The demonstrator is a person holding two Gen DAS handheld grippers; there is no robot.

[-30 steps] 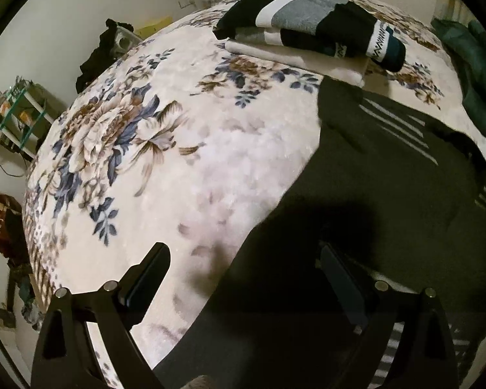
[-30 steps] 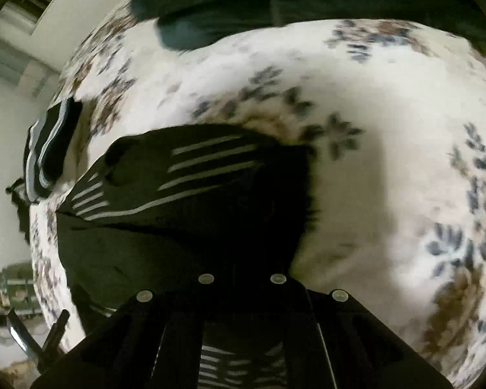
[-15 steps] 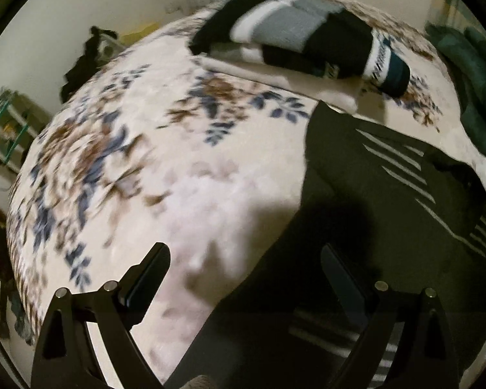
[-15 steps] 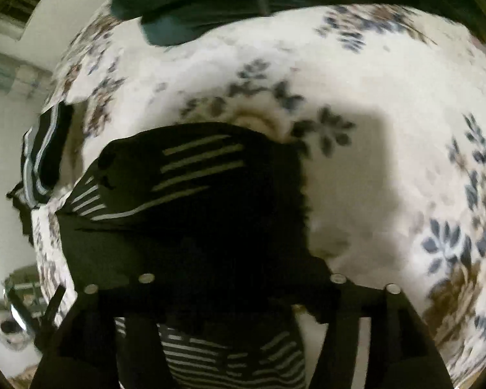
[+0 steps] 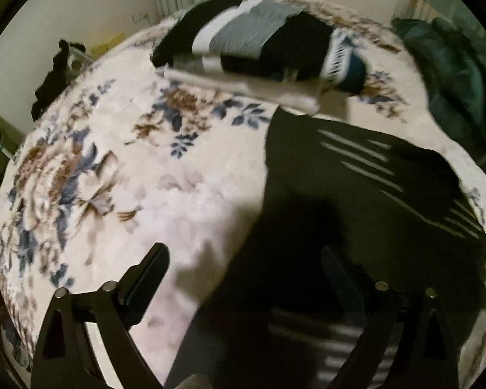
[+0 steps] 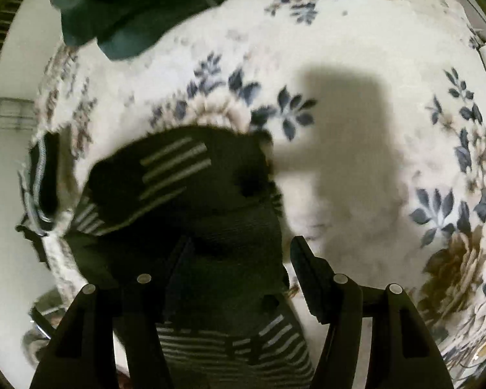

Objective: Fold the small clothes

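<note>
Both views are dim and warm-toned, with heavy fisheye bending and black vignetting at the rims. The cream floral bedspread (image 5: 120, 168) is the brightest surface. In the right wrist view a hard-edged dark shadow (image 6: 346, 136) falls across it at centre. The folded pile of black, grey and white clothes (image 5: 259, 48) at the far side is smeared by motion blur. The black garment with thin white stripes (image 6: 184, 175) loses detail in darkness.
</note>
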